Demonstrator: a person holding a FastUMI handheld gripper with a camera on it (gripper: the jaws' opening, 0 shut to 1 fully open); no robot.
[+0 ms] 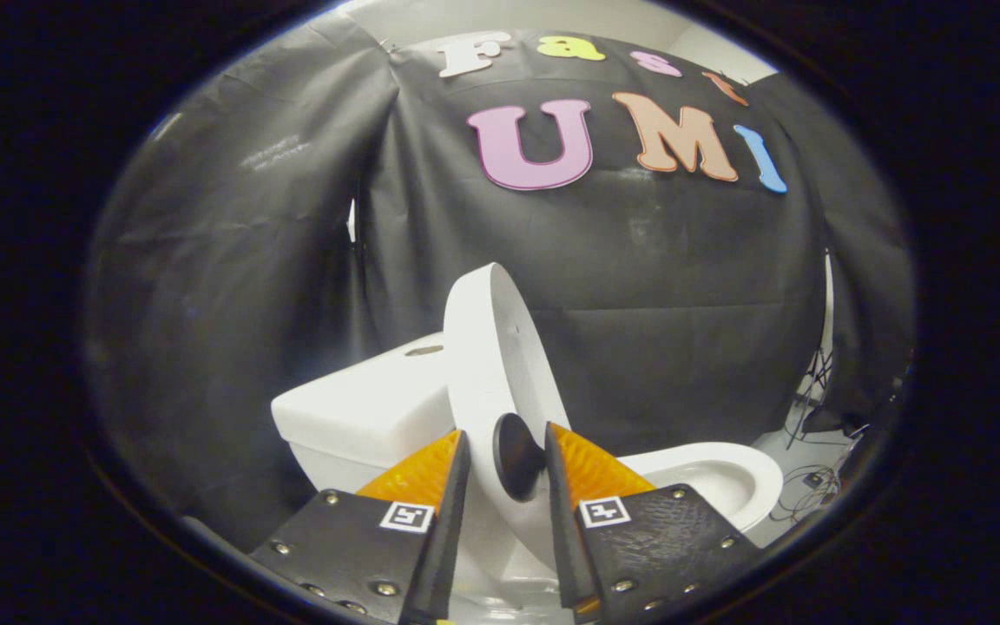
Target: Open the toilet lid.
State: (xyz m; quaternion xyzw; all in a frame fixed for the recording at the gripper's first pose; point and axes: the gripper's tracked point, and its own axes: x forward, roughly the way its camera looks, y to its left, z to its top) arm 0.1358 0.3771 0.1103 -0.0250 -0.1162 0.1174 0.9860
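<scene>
The toilet lid (pixel 496 365) is raised nearly upright beside the tank (pixel 361 408), its rim caught between the fingers of the gripper (pixel 504 456) — a pinch judged to steady it. The bowl (pixel 708 477) is thereby left uncovered — the opening seems almost done

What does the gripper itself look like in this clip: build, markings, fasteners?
The gripper has two wedge-shaped fingers tapering forward, their sloping outer faces ribbed. Each sits on a dark, textured plate fastened with round metal screws, and each plate carries a small square black-and-white marker near the finger's base. No cables or sleeve are visible.
</scene>
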